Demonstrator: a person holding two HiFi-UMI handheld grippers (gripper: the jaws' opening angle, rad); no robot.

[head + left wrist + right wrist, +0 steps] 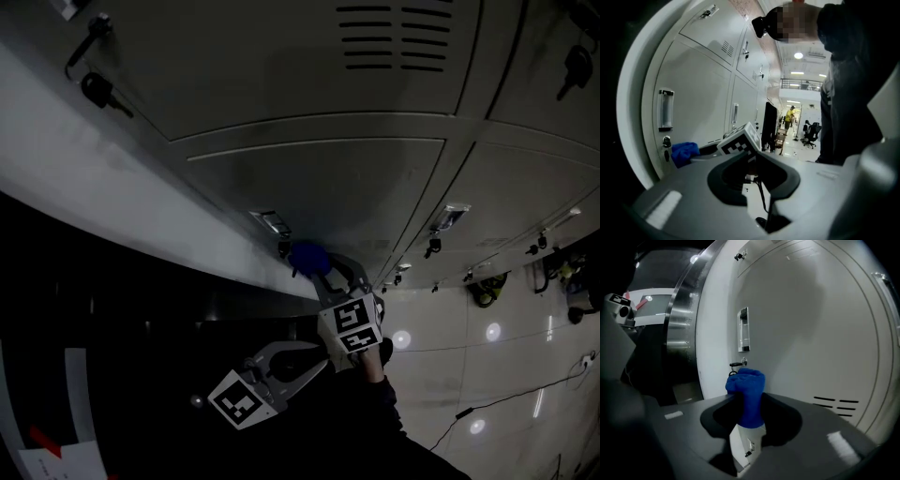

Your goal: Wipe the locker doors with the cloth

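Observation:
A bunched blue cloth (pixel 747 394) sticks out between the jaws of my right gripper (pixel 747 414), which is shut on it. In the head view the blue cloth (pixel 307 256) touches the grey locker door (pixel 319 187) at its left edge, just below a label holder (pixel 272 222), with the right gripper (pixel 323 278) behind it. A small lock (pixel 736 365) shows just past the cloth. My left gripper (pixel 281 361) hangs lower and to the left, away from the door. The left gripper (pixel 752 177) looks shut, holding nothing. It looks past the right gripper's marker cube (pixel 740 139) at the cloth (pixel 684 152).
More locker doors (pixel 525 187) run to the right, each with a handle and lock. A dark metal panel (pixel 141 328) borders the lockers on the left. A cable (pixel 506 398) lies on the glossy tiled floor (pixel 487 375). Far down the hall stand a person in yellow (pixel 790 117) and office chairs (pixel 811 133).

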